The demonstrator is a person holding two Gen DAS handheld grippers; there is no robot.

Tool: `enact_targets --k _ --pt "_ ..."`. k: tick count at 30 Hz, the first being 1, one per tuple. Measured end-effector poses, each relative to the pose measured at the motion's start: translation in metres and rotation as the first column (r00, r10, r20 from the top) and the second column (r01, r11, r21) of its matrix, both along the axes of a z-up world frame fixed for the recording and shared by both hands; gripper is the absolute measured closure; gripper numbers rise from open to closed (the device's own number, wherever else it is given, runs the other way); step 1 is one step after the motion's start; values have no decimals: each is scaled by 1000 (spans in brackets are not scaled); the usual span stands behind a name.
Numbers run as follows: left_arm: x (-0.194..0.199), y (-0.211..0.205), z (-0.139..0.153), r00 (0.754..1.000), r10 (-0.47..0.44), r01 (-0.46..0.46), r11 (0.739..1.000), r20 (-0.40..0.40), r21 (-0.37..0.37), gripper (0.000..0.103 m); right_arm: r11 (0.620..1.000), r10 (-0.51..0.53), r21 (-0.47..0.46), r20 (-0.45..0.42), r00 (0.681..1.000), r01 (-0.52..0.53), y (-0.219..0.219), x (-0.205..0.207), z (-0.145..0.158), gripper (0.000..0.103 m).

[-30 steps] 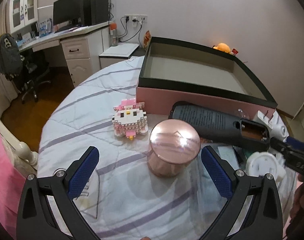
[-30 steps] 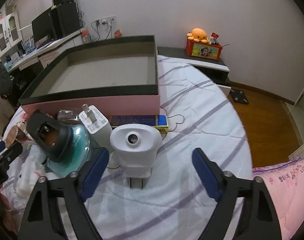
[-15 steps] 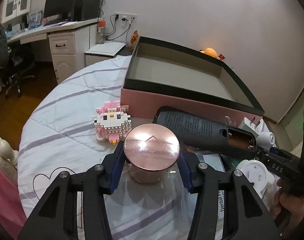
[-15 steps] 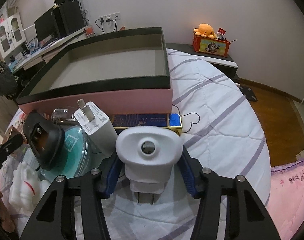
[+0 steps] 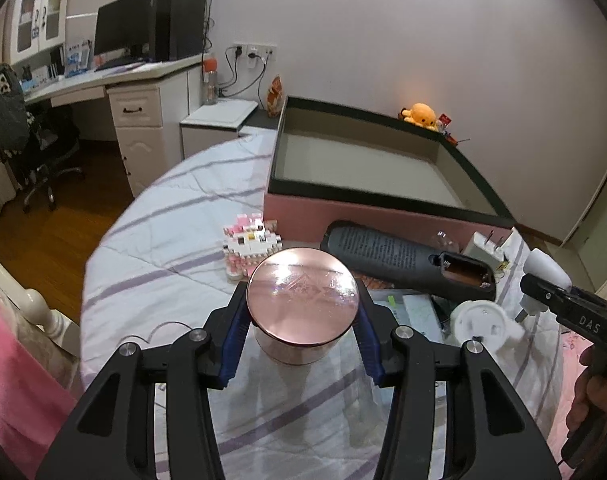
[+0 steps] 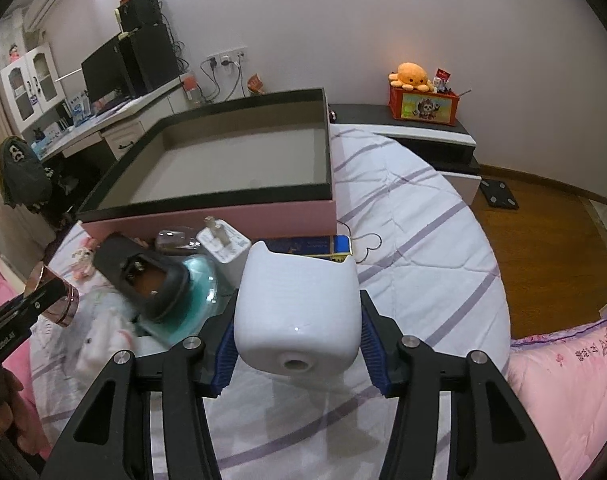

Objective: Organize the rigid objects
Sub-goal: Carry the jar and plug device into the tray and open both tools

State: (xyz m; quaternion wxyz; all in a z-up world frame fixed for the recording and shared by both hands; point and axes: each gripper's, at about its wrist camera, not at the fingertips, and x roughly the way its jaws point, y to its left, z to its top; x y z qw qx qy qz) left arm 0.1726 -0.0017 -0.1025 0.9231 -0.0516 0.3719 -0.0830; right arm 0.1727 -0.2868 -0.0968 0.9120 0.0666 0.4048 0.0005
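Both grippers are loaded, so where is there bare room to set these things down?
Free: the inside of the pink box, and the striped bedsheet to its right. Crowded: the strip before the box's front wall, around the black case and white charger.

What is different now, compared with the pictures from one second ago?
Both grippers closed and took hold: the left gripper on the round rose-gold metal tin, the right gripper on the white plastic plug-in device. Both things now look lifted slightly off the striped white bedsheet. The pink box with the black rim and the clutter before it stayed in place.
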Motion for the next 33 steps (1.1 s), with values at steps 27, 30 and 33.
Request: enact_targets --k 27,30,33 --pt "156 -69 33 998 -54 56 995 -19 81 54 993 120 18 2 993 -120 36 159 17 49" --pt "167 -76 17 997 -53 59 994 -57 97 54 994 112 6 -51 992 -112 35 171 -2 49" --pt "176 -81 3 994 -53 64 991 -93 118 53 994 106 -16 -83 991 -107 36 175 -12 49"
